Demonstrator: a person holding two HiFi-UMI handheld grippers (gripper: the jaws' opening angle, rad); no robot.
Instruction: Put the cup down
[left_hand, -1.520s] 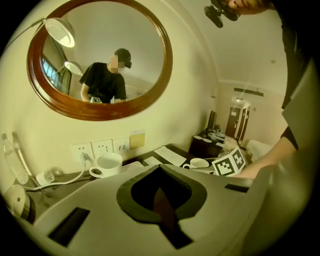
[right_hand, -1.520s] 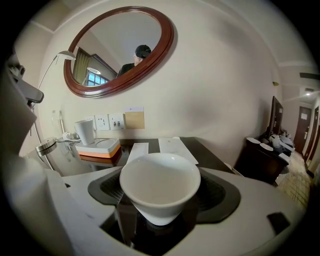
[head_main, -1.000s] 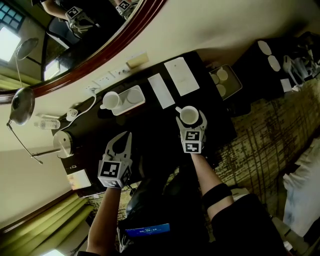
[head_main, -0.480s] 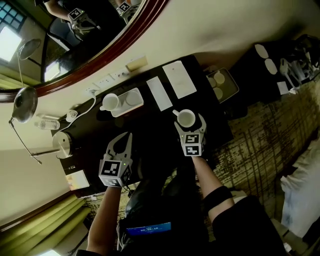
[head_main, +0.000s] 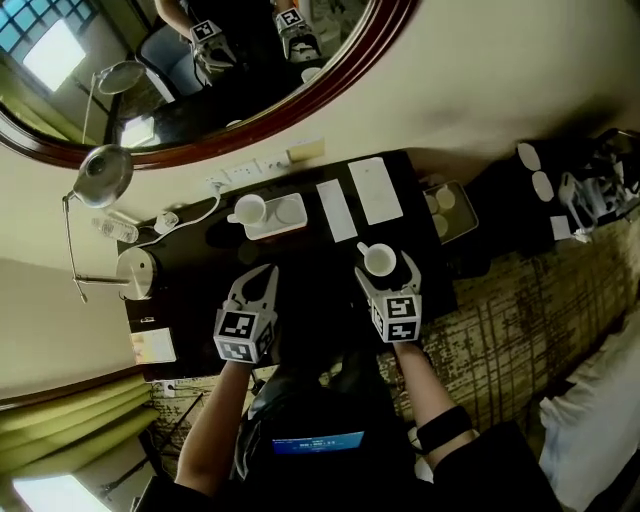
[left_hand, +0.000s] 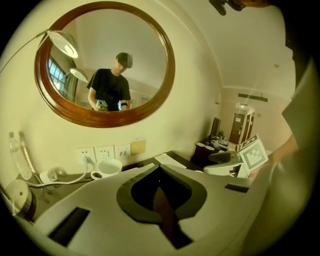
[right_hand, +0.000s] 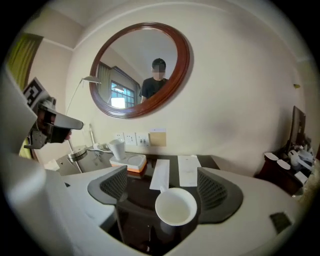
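The left gripper (head_main: 262, 280) and right gripper (head_main: 388, 272) are pale grey wedges with dark ribbed pads (right_hand: 116, 185), each bearing a cube (head_main: 240, 336) of black-and-white square markers at its six o'clock end. Black short-sleeved top (head_main: 500, 470); dark band (head_main: 440, 428) on the right forearm

Cup (head_main: 379, 261) on desk (head_main: 315, 275) (tray (head_main: 293, 222) behind, leftward)

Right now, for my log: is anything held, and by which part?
Nothing held. Left gripper shut, empty; right gripper, jaws just closing a little, flanks the cup without pressing.
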